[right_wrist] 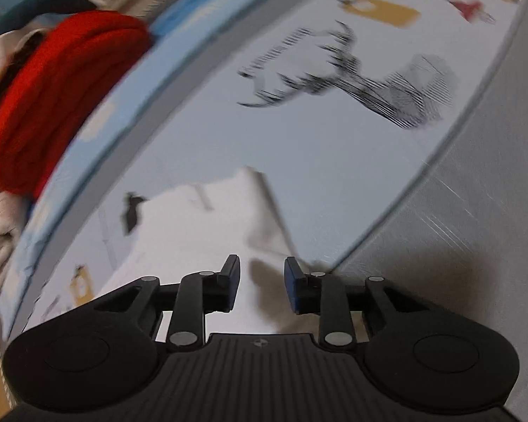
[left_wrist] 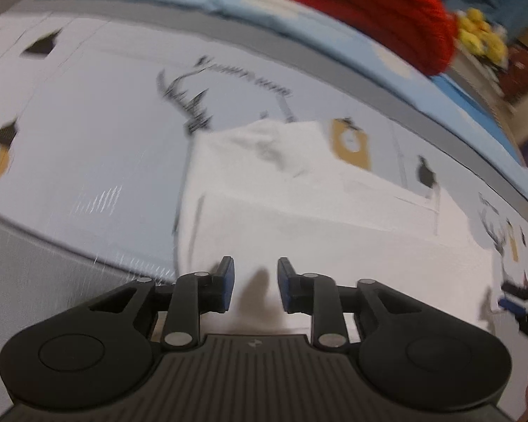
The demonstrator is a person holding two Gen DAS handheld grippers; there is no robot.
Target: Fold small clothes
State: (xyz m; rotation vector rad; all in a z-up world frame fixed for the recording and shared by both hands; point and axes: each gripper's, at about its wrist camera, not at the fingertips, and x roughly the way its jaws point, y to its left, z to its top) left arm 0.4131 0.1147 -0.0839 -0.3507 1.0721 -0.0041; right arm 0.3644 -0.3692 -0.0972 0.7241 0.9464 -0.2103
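Your left claw is open. Its two blue pads have a gap between them, and nothing is in that gap. Right under the pads and just ahead of them lies the white cloth. It looks flat and partly folded, with straight edges. You can't tell if the pads touch it, because the picture is blurry. The cloth rests on a pale sheet with drawings. A black deer drawing is printed on the sheet, ahead of the claw and a bit to its left. Far ahead and to the right sits a red knitted thing, with something yellow beside it. At the far right edge you can see your other claw.

Your right claw is open too, with nothing between its pads. The white cloth lies under it and ahead of it, more to the left side. One cloth edge runs up and away from the right pad. A big deer drawing is far ahead. The red knitted thing is far off to the left.
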